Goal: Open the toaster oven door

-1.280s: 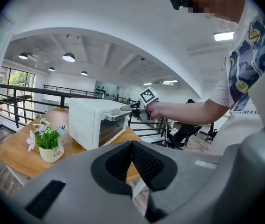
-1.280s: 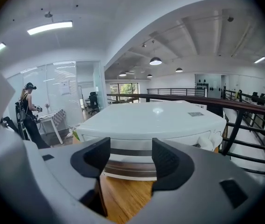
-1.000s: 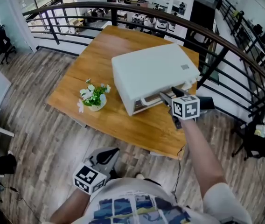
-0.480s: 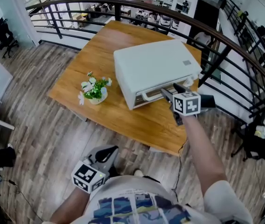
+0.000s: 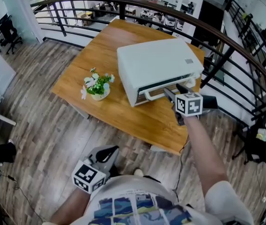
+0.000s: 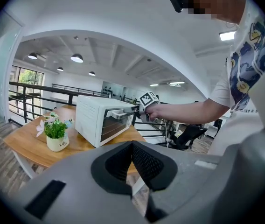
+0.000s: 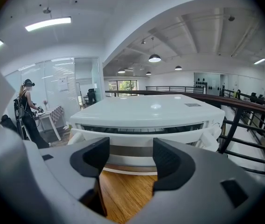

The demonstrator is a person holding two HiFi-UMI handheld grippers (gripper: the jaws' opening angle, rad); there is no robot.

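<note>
The toaster oven (image 5: 156,64) sits on the table (image 5: 123,118) directly ahead of the right gripper (image 7: 130,160), jaws wide at its door handle (image 7: 137,136) — a bar running crosswise, door cracked along the top — while the left gripper (image 5: 104,156), closed and empty, hangs well apart.

Toaster oven (image 5: 157,63) on table (image 5: 119,112), right gripper (image 5: 172,89) at handle (image 5: 152,94)

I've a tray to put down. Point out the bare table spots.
Bare wood: near edge of the table, in front of the flower pot and toaster oven; the far corner behind the pot. Crowded: the oven door, at the right gripper.
</note>
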